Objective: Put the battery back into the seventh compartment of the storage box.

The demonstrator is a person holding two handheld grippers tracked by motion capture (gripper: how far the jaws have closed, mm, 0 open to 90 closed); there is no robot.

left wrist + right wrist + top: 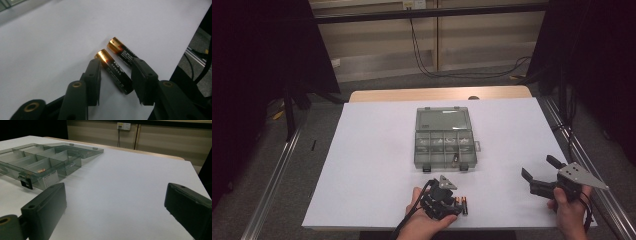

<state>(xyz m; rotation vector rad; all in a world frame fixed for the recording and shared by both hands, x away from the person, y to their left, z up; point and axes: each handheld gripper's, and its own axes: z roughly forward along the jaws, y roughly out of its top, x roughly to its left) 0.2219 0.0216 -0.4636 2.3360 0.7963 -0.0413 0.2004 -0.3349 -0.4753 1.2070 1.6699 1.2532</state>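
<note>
Your left gripper (116, 75), jaws apart and not yet pinching, straddles the nearer battery (114, 71) beside its twin (122, 51), nearer you than the open organizer box (444, 138); your right gripper (539, 172) hovers released, right of the box.

**Two batteries side by side on the white sheet**

The nearer battery (115, 70) is black with a copper-gold end cap and pale print along its side. It lies flat on the white sheet, slantwise, its gold end pointing away. The second battery (121, 50), of the same make, lies parallel just beside it, set a little farther off. From the high view the pair (462, 205) sits near the sheet's front edge.
</note>
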